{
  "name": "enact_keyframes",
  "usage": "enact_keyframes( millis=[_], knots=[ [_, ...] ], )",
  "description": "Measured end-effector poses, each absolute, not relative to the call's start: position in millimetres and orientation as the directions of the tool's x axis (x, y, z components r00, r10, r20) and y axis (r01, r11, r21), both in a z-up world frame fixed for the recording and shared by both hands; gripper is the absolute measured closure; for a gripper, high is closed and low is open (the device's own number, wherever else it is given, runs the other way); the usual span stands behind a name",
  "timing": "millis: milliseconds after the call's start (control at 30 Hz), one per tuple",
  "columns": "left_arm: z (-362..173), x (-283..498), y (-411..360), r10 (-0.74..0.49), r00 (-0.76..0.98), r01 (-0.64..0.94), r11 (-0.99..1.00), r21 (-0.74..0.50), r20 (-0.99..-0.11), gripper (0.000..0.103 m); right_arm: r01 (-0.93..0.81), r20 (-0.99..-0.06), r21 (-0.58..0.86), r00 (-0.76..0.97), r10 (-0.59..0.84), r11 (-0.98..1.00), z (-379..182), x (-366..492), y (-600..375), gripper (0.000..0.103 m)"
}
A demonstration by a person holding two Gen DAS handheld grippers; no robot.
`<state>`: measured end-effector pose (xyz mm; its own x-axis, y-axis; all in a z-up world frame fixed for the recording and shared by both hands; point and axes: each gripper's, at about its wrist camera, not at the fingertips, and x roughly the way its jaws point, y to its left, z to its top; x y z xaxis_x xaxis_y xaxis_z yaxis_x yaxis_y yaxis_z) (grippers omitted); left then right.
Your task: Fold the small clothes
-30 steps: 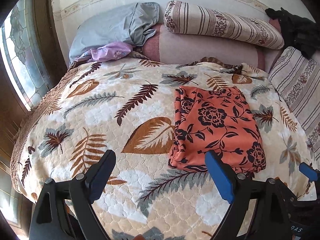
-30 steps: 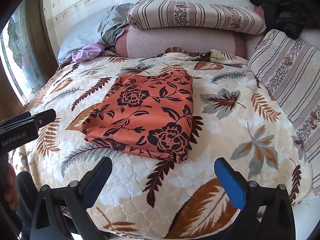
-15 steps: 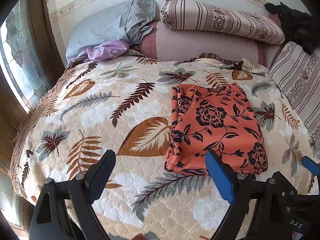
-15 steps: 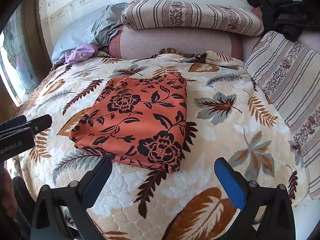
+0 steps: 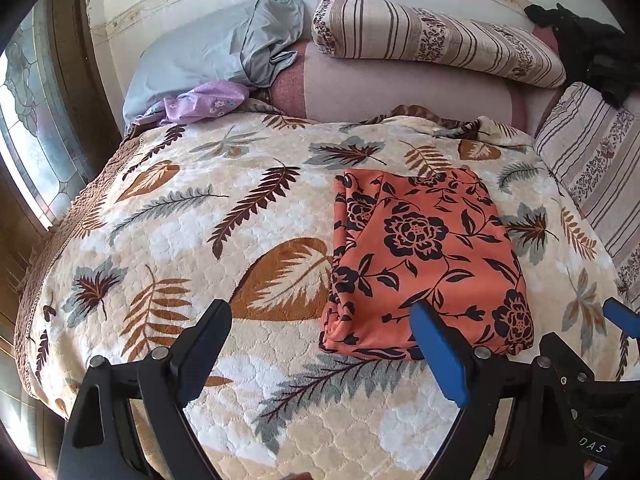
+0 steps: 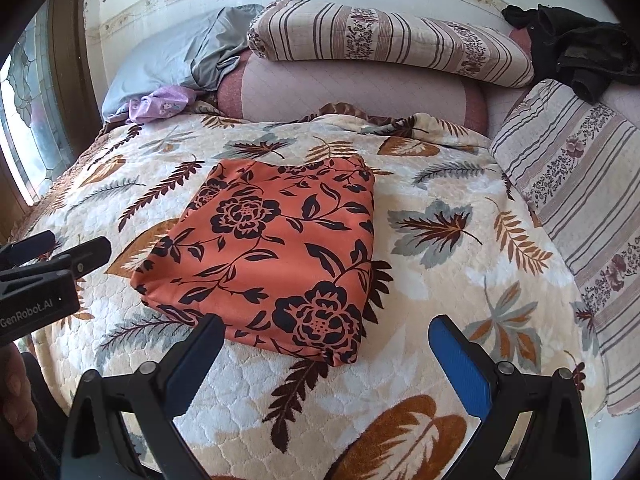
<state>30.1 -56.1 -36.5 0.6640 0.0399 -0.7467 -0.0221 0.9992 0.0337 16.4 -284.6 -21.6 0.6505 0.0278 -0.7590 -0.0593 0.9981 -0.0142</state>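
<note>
Both the left tongs (image 5: 320, 334) and right tongs (image 6: 324, 350) hang wide and empty near the bed's edge. Just beyond lies the orange, black-flowered folded cloth (image 6: 276, 252) on the leaf-print quilted bedspread (image 6: 440, 280). For another fold, pinch both near corners together, lifting evenly.

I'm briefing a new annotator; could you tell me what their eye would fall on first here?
The orange floral garment, folded into a neat rectangle, lies in the middle of the leaf-patterned bedspread. Both the left gripper and the right gripper hover open at its near edge, holding nothing. Striped pillows are stacked against the headboard.
</note>
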Motion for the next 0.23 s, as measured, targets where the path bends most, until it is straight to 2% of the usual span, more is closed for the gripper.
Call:
enact_keyframes(
  millis=[233],
  knots=[
    [-29.2, 31.7, -63.4, 0.042, 0.704, -0.003, 0.998, 0.056, -0.709, 0.012, -0.062, -0.761, -0.017, 0.648, 0.027, 0.998, -22.0, 21.1, -282.2, 0.000]
  ],
)
